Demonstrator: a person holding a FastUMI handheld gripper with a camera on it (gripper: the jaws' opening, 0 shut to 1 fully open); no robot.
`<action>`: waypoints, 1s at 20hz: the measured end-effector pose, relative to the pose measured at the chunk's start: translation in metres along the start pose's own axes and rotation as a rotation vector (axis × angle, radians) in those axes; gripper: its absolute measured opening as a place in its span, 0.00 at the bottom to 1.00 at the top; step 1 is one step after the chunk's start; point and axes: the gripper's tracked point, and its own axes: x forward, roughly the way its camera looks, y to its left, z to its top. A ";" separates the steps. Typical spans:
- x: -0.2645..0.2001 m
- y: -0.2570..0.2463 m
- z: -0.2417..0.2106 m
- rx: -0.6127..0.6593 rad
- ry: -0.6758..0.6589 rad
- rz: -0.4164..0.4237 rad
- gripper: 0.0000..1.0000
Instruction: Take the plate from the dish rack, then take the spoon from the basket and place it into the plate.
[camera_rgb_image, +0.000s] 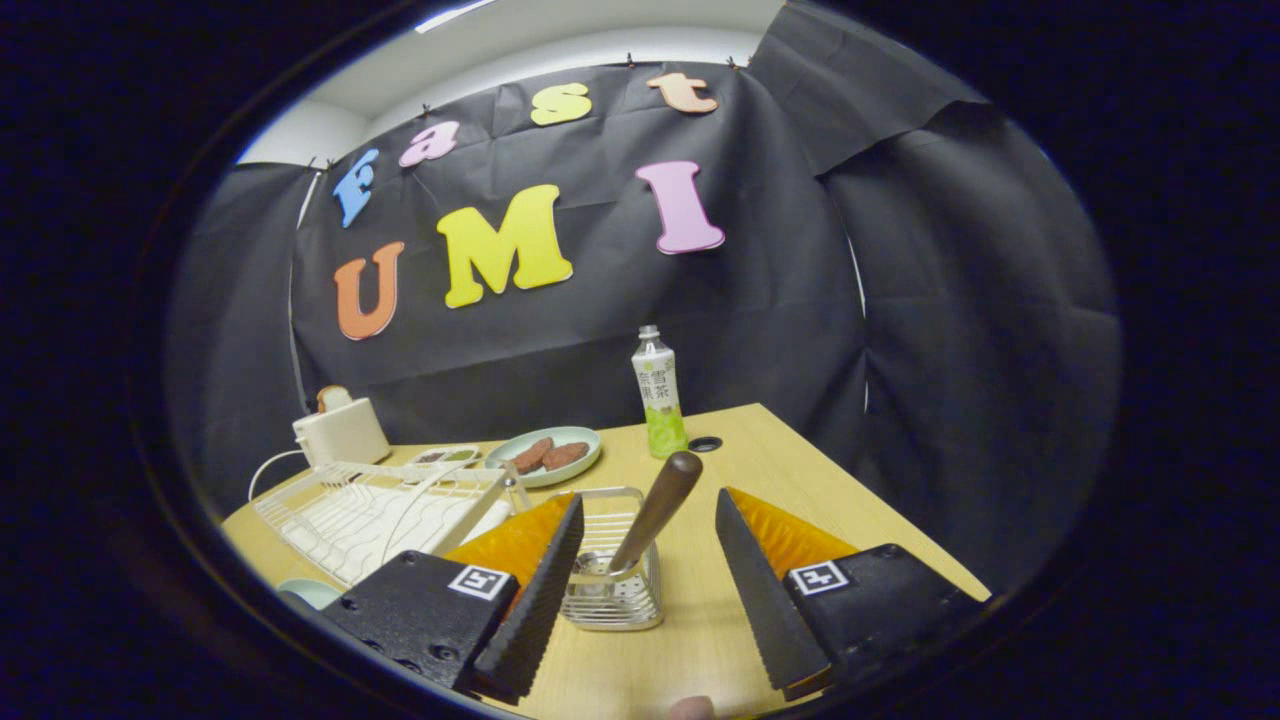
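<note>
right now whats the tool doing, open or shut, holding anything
Tool: open, holding nothing; its fingers stand either side of the basket, with the spoon handle between them, untouched.

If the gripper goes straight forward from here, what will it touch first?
Most likely the spoon, whose brown handle leans up out of the wire basket between the open fingers of the gripper. The basket itself sits lower and may pass under them; depth is unclear.

Spoon (655, 515) bowl hidden inside basket (612, 580); plate (310, 592) mostly hidden behind left finger.
</note>
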 end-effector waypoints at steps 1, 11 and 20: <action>0.000 0.003 0.001 -0.003 0.004 0.007 0.82; -0.001 0.016 0.015 0.007 0.000 0.012 0.25; -0.009 0.035 0.032 -0.057 -0.010 0.005 0.13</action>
